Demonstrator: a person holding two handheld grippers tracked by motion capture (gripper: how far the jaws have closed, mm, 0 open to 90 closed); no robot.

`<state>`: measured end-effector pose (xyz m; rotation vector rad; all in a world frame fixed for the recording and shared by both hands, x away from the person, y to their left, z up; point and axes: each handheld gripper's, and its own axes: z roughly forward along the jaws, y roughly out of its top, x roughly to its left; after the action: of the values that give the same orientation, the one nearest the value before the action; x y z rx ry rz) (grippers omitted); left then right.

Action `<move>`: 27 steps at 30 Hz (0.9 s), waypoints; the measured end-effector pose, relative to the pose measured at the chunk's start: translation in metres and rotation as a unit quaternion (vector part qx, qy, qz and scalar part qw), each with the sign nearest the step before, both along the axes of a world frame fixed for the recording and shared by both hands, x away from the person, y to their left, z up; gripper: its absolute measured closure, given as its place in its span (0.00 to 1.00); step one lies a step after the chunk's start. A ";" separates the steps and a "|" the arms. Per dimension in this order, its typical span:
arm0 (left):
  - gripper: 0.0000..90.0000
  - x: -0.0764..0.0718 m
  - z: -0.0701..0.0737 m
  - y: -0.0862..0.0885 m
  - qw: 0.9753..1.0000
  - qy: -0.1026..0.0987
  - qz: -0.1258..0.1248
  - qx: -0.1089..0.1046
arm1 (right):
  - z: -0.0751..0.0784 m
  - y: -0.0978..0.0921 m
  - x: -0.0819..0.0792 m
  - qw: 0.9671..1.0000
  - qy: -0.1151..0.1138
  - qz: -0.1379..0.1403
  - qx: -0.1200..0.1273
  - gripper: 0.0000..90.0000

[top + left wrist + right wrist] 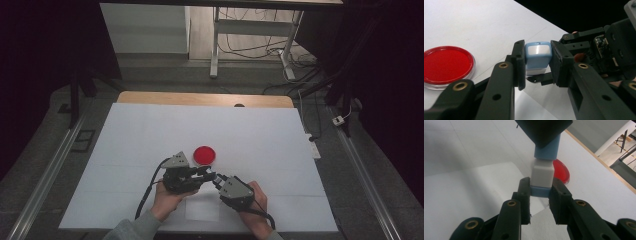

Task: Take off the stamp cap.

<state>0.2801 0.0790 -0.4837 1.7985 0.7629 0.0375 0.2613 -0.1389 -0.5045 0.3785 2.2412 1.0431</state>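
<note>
A small blue-and-white block (537, 56) is held off the table between both grippers. My left gripper (537, 63) is shut on its light-blue end, whose face looks silvery white. My right gripper (540, 191) is shut on the opposite blue end, just below the white middle section (542, 173). In the high view the left gripper (207, 173) and right gripper (216, 179) meet tip to tip near the table's front, with a hand on each. A round red dish (204, 155) lies flat just beyond them; the same red dish (446, 65) sits left of the left jaws.
White sheet (150, 150) covers the table, with a wooden edge (205, 98) at the back. A small loose paper rectangle (202, 210) lies under the hands. Desk legs and cables (250, 47) stand on the floor behind.
</note>
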 end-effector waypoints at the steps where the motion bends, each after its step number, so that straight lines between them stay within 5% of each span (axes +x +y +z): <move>1: 0.75 0.000 0.000 0.001 1.000 0.001 -0.001 -0.001 | 0.000 0.000 0.000 1.000 -0.001 0.001 0.000 0.80; 27: 0.75 -0.001 -0.001 0.002 1.000 0.001 0.004 -0.011 | 0.002 0.000 -0.003 1.000 -0.015 -0.002 -0.016 0.83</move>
<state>0.2793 0.0809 -0.4843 1.7742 0.7689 0.0323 0.2588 -0.1387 -0.5029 0.3497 2.2268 1.0035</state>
